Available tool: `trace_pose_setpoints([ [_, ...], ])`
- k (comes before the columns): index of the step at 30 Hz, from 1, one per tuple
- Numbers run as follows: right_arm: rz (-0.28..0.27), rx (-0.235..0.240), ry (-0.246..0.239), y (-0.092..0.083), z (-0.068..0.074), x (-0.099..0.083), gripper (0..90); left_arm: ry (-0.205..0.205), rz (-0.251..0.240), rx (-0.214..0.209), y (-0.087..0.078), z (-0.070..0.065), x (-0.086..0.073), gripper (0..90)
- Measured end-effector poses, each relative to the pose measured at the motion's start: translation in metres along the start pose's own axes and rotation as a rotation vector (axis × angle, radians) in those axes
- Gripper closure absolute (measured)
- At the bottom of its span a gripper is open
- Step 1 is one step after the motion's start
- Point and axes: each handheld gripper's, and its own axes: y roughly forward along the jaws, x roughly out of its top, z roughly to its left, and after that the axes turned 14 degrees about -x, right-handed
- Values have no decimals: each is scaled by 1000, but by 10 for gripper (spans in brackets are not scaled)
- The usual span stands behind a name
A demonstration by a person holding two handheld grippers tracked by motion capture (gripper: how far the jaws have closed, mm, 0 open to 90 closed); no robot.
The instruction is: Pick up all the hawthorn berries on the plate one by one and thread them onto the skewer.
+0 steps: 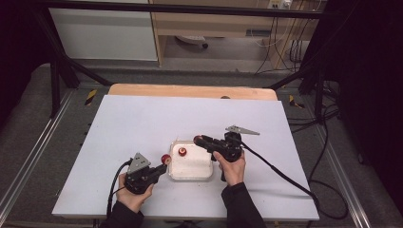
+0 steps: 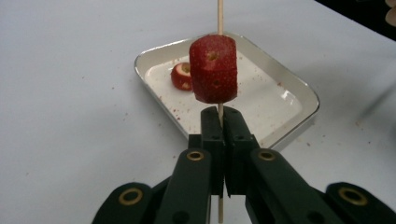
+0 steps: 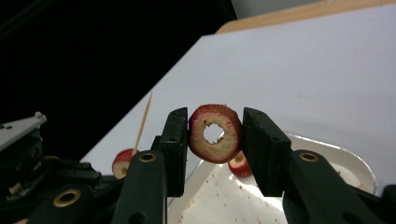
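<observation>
My left gripper (image 2: 220, 115) is shut on a thin wooden skewer (image 2: 220, 16) that stands upright through a red fruit chunk (image 2: 214, 70) just above the jaws. In the high view this gripper (image 1: 162, 167) is at the left edge of the white tray (image 1: 190, 176), with the skewered chunk (image 1: 165, 158) beside it. My right gripper (image 3: 215, 117) is shut on a red cored fruit ring (image 3: 215, 134), hole facing the camera. It hovers over the tray's far side (image 1: 197, 139). Another red piece (image 1: 182, 152) lies in the tray.
The tray (image 2: 299, 86) is speckled with red crumbs and sits on a white table sheet (image 1: 142, 123) with a wooden edge behind. From the right gripper view, the skewer (image 3: 142, 122) and the left gripper's body (image 3: 32, 186) are at lower left. Black cables trail off the table's right side.
</observation>
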Motion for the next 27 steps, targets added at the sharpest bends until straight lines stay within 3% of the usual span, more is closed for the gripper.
trace_pose_setpoints([
  [6, -73, 21, 33, -2, 1, 1, 623, 3, -27, -4, 5, -8, 10, 882],
  [16, -168, 35, 80, -6, 3, 6, 624, -1, -30, -27, 19, -20, 14, 882],
  [27, -222, 46, 123, -8, 2, 11, 624, 0, -31, -41, 31, -31, 15, 882],
])
